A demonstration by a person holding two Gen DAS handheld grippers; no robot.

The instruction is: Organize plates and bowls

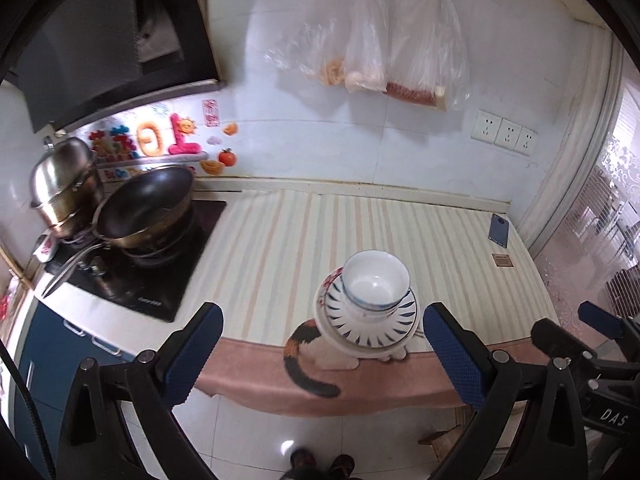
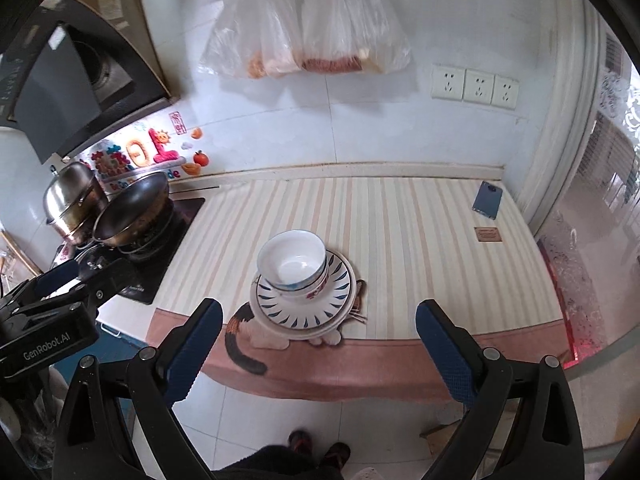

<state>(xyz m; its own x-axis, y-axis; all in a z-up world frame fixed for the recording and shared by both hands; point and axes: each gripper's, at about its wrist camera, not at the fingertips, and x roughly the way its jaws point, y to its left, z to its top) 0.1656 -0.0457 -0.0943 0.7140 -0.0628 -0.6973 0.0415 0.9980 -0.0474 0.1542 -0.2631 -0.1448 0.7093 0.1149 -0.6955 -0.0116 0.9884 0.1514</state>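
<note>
A white bowl point(image 1: 376, 282) point(image 2: 291, 261) sits nested in another bowl on a stack of plates point(image 1: 370, 320) point(image 2: 304, 304) with blue leaf marks, near the front edge of the striped counter point(image 1: 280, 248) point(image 2: 420, 240). My left gripper point(image 1: 324, 354) is open and empty, held off the counter's front edge below the stack. My right gripper point(image 2: 318, 350) is also open and empty, in front of the stack. The right gripper point(image 1: 600, 344) shows at the right edge of the left wrist view, and the left gripper point(image 2: 60, 296) at the left of the right wrist view.
A black stove point(image 1: 152, 264) with a dark wok point(image 1: 148, 208) point(image 2: 132, 208) and a steel pot point(image 1: 66, 184) point(image 2: 76, 200) stands at the left. A phone point(image 1: 499, 230) point(image 2: 487, 199) lies at the back right. Plastic bags point(image 1: 384, 52) hang on the wall. A person's shoes point(image 2: 318, 450) stand on the floor below.
</note>
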